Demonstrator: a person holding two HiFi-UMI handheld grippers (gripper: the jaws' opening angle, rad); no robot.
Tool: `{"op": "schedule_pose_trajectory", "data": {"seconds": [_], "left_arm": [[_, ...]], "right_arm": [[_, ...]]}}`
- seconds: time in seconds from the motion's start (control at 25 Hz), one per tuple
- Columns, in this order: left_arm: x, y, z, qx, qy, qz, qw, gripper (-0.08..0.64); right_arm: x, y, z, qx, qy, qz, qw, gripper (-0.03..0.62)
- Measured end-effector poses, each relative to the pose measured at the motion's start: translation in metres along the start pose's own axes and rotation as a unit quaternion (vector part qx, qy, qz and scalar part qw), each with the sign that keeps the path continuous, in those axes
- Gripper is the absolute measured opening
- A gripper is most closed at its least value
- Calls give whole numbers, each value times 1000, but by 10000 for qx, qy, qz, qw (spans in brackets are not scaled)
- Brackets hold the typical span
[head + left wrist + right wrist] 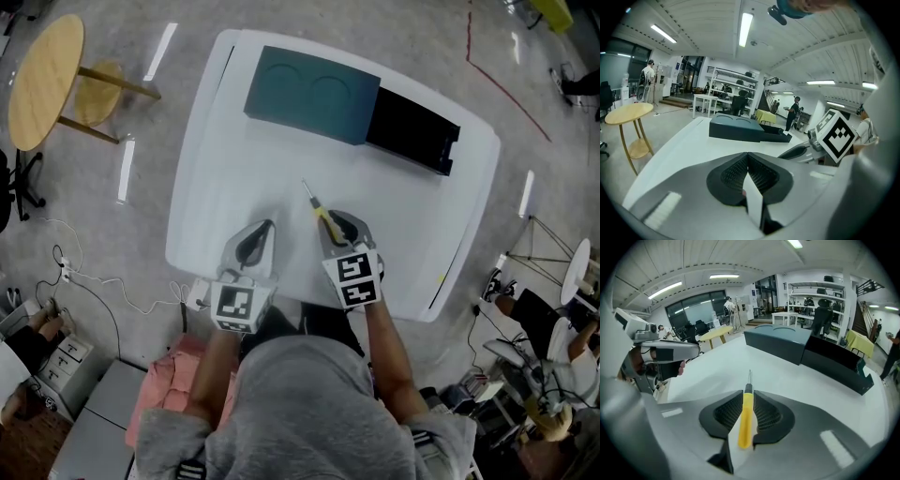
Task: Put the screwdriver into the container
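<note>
Screwdriver (746,420), yellow-handled, lies on the white table (412,216) between the jaws of the right hand-held gripper (749,392), which stand slightly apart on either side of the handle without clamping it, shaft pointing away toward the far side. Just beside it to the left, the left hand-held gripper (747,154) is closed on nothing. Well beyond the tip, across the table top, sits the container (412,129), a black open tray joined to a teal lid (314,94).
</note>
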State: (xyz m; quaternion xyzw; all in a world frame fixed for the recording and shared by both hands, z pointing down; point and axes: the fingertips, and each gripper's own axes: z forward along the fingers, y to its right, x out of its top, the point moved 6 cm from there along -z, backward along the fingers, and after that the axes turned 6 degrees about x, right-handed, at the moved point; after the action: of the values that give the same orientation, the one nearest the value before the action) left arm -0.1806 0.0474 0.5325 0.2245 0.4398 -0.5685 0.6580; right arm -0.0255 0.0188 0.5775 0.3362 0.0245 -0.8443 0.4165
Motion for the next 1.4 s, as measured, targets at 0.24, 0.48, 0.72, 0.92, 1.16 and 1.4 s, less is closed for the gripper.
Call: {"op": "schedule_pose_trajectory", "data": {"seconds": [0.24,0.48,0.72,0.92,1.16,1.4], "left_arm": [[-6,-6,3,86,-81,-76,9999,12],[-13,-9,1,159,-138,-146,9997,11],[-14,-11,-2,251,-138,-211,9994,12],[-12,-11,-3,281,-108,-187,9994,12],[-6,-8,-3,271,-21,-106,9996,11],[7,-1,-5,248,105,26,9996,12]], "right_arm": [[-4,0,19,164,-413,60,9990,127],[-7,1,28,158,-552,94,9983,118],[-9,3,31,87,-611,77,9981,87],[-8,3,32,91,-589,103,9982,83],[-7,4,28,85,-475,132,9987,78],[-2,6,11,9,-282,133,9995,78]]}}
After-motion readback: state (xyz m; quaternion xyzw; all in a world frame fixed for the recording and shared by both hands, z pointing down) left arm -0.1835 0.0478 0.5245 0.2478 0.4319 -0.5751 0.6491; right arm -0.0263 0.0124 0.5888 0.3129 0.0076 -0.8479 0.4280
